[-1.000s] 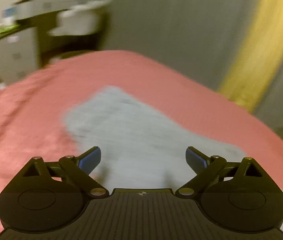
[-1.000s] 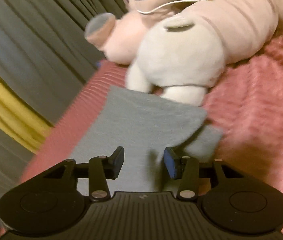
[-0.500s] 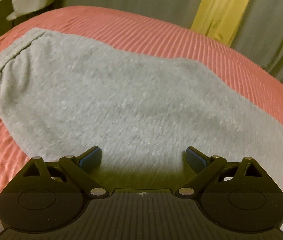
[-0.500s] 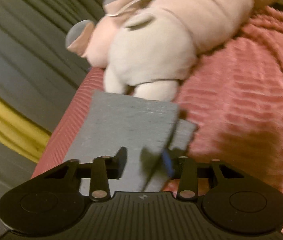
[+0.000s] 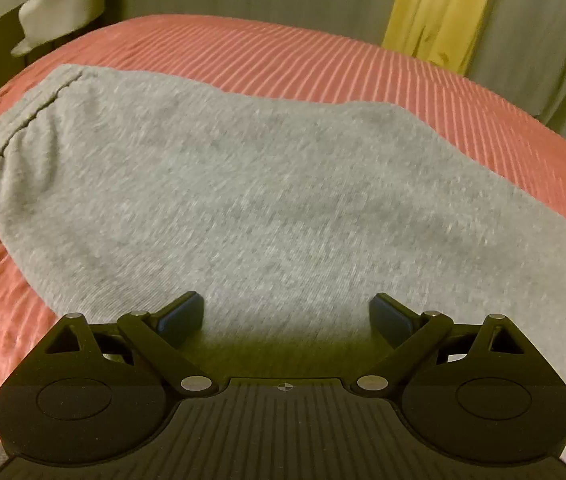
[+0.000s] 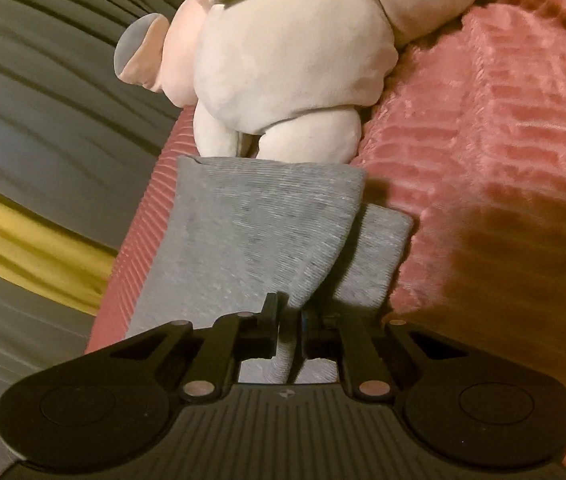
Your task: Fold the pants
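Grey sweatpants (image 5: pixel 243 200) lie flat on a pink ribbed bedspread (image 5: pixel 323 64), waistband at the left. My left gripper (image 5: pixel 286 316) is open and empty, its fingers just above the near edge of the pants' upper part. In the right wrist view the leg end of the pants (image 6: pixel 251 232) lies along the bed's left edge. My right gripper (image 6: pixel 287 320) is shut on a pinched fold of the upper leg layer, which is lifted off the lower leg (image 6: pixel 375 256).
A large pink and cream plush toy (image 6: pixel 291 64) lies on the bed just beyond the leg cuffs. Grey and yellow curtains (image 5: pixel 439 4) hang behind the bed. A desk with a white object (image 5: pixel 63 4) stands at the far left. The bed edge (image 6: pixel 131 264) drops off at the left.
My right gripper has closed on the leg fabric and raised a fold. My left gripper came down close over the pants and stayed open.
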`<state>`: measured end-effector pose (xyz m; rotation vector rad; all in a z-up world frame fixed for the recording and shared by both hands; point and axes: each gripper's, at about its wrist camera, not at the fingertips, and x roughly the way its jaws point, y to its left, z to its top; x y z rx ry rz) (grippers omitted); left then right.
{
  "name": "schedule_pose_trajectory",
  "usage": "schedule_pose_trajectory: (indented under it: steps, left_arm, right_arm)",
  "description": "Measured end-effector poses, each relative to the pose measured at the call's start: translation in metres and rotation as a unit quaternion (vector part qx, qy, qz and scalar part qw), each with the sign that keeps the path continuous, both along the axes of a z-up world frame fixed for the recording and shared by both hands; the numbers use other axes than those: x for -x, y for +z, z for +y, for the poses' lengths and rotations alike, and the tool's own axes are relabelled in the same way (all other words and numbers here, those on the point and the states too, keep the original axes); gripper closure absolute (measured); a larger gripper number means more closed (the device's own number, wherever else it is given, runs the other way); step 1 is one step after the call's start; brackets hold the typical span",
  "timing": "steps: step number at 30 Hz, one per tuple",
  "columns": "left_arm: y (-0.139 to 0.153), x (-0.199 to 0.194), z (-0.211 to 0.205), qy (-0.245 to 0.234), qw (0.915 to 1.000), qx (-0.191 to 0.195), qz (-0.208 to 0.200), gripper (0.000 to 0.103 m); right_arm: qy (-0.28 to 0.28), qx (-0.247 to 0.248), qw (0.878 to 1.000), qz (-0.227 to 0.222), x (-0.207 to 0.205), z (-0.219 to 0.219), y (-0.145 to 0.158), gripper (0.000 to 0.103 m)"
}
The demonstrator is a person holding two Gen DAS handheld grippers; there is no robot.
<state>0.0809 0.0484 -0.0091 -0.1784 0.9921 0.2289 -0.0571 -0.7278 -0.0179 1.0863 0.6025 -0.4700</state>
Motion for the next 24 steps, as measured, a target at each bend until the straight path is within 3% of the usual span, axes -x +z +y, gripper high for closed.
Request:
schedule_pose_trajectory:
  steps: [3, 7, 10, 13, 16, 24]
  left_arm:
    - [-0.001, -0.001, 0.001, 0.0, 1.0, -0.001, 0.0, 0.006]
    - [-0.001, -0.001, 0.004, 0.006, 1.0, 0.007, -0.001, 0.006]
    - [-0.001, -0.001, 0.003, 0.004, 1.0, 0.004, 0.001, 0.006]
    - [-0.002, -0.002, 0.001, 0.0, 1.0, -0.002, 0.004, 0.006]
    - [-0.003, -0.002, 0.0, -0.004, 1.0, -0.006, 0.005, 0.006]
    - [-0.003, -0.002, -0.001, -0.01, 0.9999, -0.004, 0.004, 0.006]
  right_arm:
    - [-0.002, 0.008, 1.0, -0.008, 0.002, 0.004, 0.006, 0.1]
    - [-0.035, -0.046, 0.996, -0.072, 0.021, -0.002, 0.014, 0.1]
    - [-0.017, 0.039, 0.999, -0.008, 0.015, 0.002, 0.02, 0.1]
    - [-0.001, 0.05, 0.997, 0.052, 0.004, 0.004, 0.0, 0.1]
    - [-0.027, 0.015, 0.999, 0.029, 0.013, -0.001, -0.009, 0.1]
    - [-0.031, 0.004, 0.999, 0.018, 0.017, -0.001, -0.018, 0.098]
